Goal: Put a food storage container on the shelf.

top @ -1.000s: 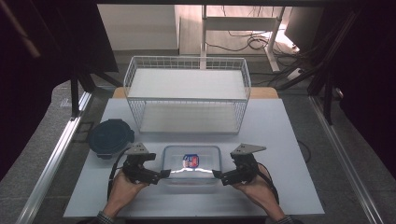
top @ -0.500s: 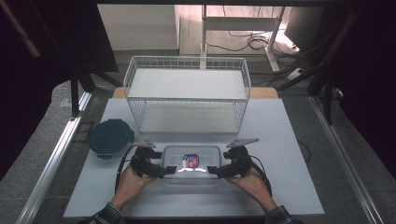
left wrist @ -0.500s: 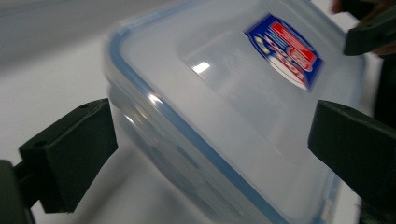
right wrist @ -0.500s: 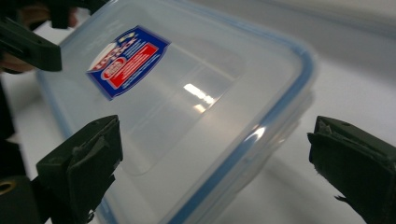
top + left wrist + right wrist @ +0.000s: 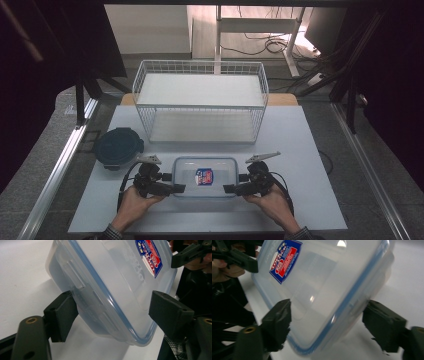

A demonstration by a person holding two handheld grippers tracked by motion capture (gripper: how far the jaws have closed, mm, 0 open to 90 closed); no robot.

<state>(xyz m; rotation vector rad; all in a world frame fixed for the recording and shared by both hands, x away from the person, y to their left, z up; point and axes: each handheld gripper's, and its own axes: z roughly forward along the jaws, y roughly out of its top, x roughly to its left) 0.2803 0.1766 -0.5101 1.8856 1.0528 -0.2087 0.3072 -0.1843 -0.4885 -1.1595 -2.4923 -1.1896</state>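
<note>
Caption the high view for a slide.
Both grippers, left and right, flank a clear lidded container before a white wire basket.

1. The high view is dim and slightly soft. Its left, right and top edges sink into near black, while the white table (image 5: 310, 150) is the brightest area.
2. Light falls from above; the wire basket (image 5: 200, 100) casts only a faint shadow.
3. The left gripper view is brighter. The clear container (image 5: 120, 282) appears sharp, with a soft grey shadow beneath it.
4. In the right gripper view, small white glare spots sit on the container lid (image 5: 312, 299), and the near jaws look blurred.
</note>
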